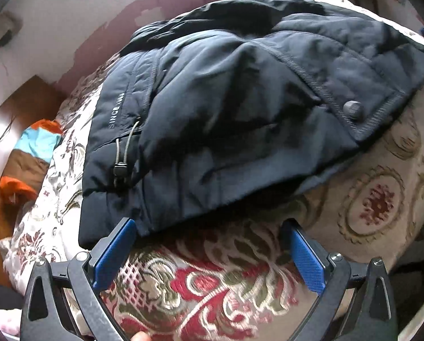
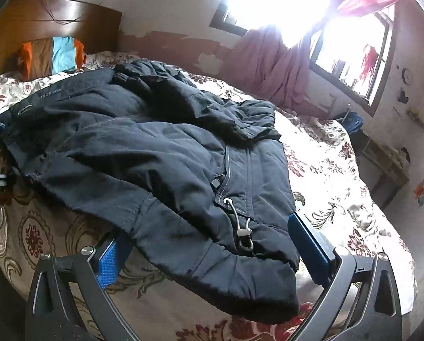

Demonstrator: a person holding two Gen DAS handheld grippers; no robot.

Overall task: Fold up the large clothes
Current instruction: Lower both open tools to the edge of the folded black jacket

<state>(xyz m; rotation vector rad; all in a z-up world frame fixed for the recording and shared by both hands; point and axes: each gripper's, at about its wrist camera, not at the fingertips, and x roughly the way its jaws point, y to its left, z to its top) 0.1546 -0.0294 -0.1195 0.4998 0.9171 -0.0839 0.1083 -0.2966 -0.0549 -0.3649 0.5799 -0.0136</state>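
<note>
A bed is covered by a floral bedspread (image 2: 331, 170) patterned in red, olive and cream. At its head, a curved wooden headboard (image 2: 55, 20) is seen, with a pillow (image 2: 52, 56) striped in orange, brown and light blue lying against it. A pink curtain (image 2: 274, 65) is bunched beside a bright window (image 2: 351, 54). Peeling paint is seen along the wall (image 2: 169, 42).
</note>
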